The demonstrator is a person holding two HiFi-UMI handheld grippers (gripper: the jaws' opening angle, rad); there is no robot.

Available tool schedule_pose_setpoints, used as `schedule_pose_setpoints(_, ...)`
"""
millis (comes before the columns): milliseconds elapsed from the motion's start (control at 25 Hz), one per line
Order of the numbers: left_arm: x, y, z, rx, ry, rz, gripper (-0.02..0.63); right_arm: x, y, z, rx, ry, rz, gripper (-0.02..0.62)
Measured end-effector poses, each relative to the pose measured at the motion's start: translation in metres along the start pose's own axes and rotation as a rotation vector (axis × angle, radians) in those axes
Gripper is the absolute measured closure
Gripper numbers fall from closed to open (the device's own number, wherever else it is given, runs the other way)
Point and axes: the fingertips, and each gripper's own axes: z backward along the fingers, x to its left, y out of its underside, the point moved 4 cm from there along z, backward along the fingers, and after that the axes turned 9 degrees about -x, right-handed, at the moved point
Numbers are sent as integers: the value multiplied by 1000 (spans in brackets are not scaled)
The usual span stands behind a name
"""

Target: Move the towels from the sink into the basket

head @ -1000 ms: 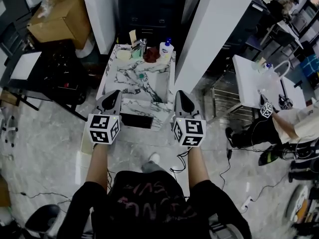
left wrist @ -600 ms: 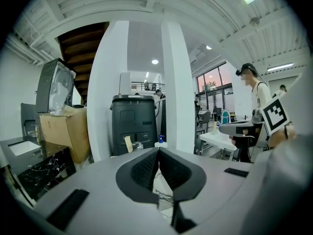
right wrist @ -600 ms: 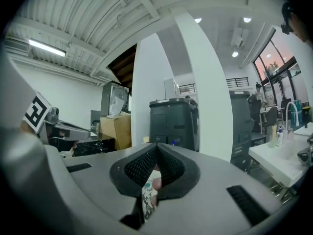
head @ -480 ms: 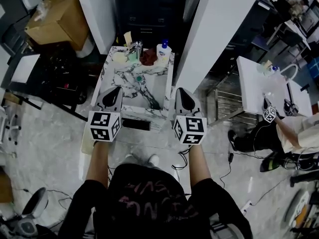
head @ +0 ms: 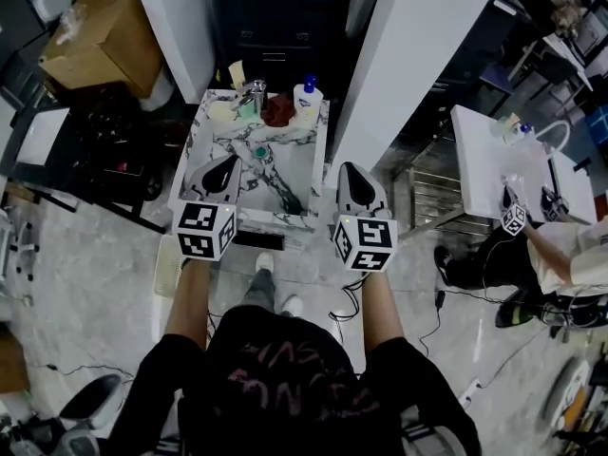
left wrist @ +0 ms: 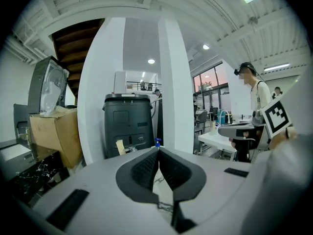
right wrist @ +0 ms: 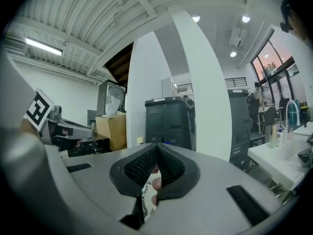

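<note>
The marbled sink [head: 302,164] stands ahead of me in the head view, with a green drain [head: 259,151] in its basin. A dark red cloth-like lump [head: 278,110] lies on the back ledge beside the faucet [head: 252,93]; I cannot tell whether it is a towel. My left gripper [head: 220,173] hangs over the basin's front left part, jaws shut and empty. My right gripper [head: 353,186] hovers just off the sink's right front corner, also shut. In the gripper views the left gripper [left wrist: 158,150] and right gripper [right wrist: 156,146] show fingertips meeting, nothing held.
A pale basket [head: 168,275] sits on the floor left of my feet. A white bottle with blue cap [head: 305,97] stands on the ledge. White pillars [head: 418,55] flank a black bin [head: 271,17]. A cardboard box [head: 95,36] is far left; another person [head: 541,245] works at right.
I have stepped closer to the sink. Both grippers moved forward, the left one now over the basin's front left. Both stayed shut.
</note>
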Motion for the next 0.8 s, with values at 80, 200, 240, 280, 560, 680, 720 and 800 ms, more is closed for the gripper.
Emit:
schedule_pose_setpoints(80,4,1,-12,2,12,0,589,-3,1,-8,1,7,1,580)
schedule_pose_setpoints(200,10,5,-30,5,30,8,589,-7,5,-22,10,20,3,580)
schedule_pose_setpoints(240,13,6,-36,7,35,11,589,-9,6,-28,13,24,4,580)
schedule_pose_setpoints(280,15,8,-42,9,40,14,589,-9,7,-34,17,26,5,580)
schedule_pose_setpoints(560,35,26,-83,32,61,33,589,-12,23,-76,39,33,8,580)
schedule_pose_setpoints(680,42,36,-99,48,72,45,589,-13,31,-93,55,35,7,580)
schedule_pose_setpoints(720,44,40,-105,53,78,48,589,-13,34,-97,59,36,7,580)
schedule_pose_setpoints(800,47,47,-117,70,92,47,589,-14,37,-105,65,37,6,580)
